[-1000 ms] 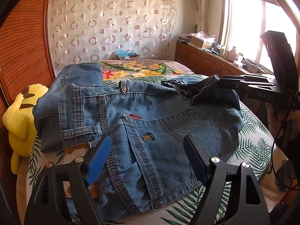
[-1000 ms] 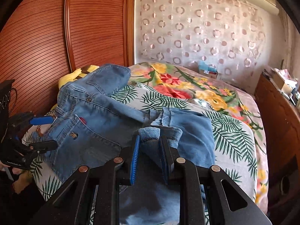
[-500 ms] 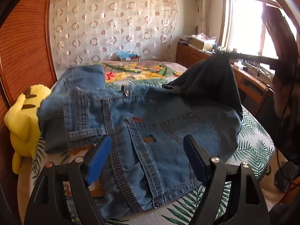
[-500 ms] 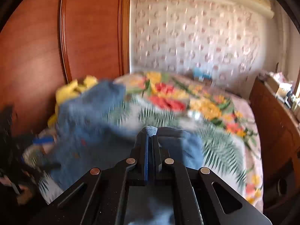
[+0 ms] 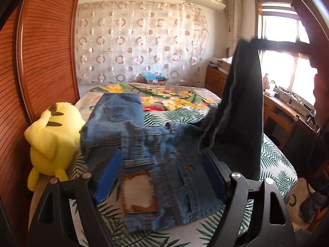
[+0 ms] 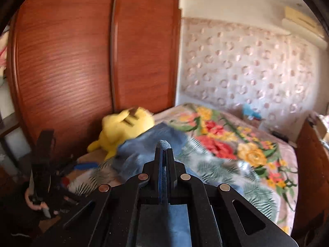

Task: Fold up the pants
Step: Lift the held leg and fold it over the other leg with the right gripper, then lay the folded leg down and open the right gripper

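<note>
The jeans [image 5: 156,156] lay waist-end on the bed [image 5: 273,154], one leg [image 5: 242,107] hoisted by the right hand-held gripper [image 6: 163,146], clamped on its hem. Left hand-held gripper [image 5: 160,173] hung wide over the waistband; I'd pin there and keep the leg taut.

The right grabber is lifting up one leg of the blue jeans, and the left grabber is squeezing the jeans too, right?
Not quite. The left gripper is open: in the left wrist view its fingers stand wide apart over the jeans, squeezing nothing. The rest is right: the right gripper is shut on denim, and the leg hangs lifted.
</note>
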Demonstrator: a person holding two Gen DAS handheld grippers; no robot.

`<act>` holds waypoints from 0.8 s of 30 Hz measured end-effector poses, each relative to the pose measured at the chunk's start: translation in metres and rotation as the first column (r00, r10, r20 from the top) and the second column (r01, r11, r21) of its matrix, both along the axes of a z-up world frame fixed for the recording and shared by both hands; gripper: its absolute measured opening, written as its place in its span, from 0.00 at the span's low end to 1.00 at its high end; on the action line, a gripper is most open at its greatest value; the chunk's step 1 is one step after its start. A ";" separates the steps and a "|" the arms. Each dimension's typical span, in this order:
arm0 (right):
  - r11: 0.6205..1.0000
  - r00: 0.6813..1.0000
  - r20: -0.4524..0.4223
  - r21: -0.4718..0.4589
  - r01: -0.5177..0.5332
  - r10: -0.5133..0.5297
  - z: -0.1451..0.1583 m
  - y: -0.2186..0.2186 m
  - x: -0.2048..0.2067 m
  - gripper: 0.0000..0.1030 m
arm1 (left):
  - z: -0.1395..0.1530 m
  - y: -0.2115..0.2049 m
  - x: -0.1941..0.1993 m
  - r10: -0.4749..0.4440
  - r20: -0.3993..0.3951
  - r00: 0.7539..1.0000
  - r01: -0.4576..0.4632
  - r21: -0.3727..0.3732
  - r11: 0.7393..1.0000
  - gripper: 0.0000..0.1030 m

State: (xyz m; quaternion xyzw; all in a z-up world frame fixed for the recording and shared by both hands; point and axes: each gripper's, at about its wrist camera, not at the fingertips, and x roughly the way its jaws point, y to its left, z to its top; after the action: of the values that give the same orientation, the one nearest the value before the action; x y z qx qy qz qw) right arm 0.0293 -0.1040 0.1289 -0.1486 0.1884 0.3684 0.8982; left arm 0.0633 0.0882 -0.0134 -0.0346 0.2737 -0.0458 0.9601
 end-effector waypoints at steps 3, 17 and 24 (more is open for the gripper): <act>1.000 0.999 -0.031 -0.028 -0.013 0.013 -0.010 0.005 0.010 0.06 | -0.004 0.007 0.003 0.011 -0.015 1.000 -0.011 -0.007 1.000 0.77; 0.990 0.980 -0.157 -0.087 0.112 -0.124 -0.072 -0.003 0.049 0.24 | -0.024 -0.027 0.048 -0.091 -0.094 0.991 0.092 0.009 0.996 0.77; 0.981 0.953 -0.235 -0.091 0.174 -0.191 -0.088 -0.017 0.072 0.24 | -0.054 -0.058 0.081 -0.145 -0.238 0.960 0.151 0.006 0.989 0.58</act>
State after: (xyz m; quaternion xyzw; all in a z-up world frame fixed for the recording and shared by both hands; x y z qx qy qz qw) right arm 0.1017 -0.1205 0.0409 -0.1152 0.3223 0.2926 0.8929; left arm 0.1441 0.0297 -0.0679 -0.0079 0.3886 -0.1098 0.9148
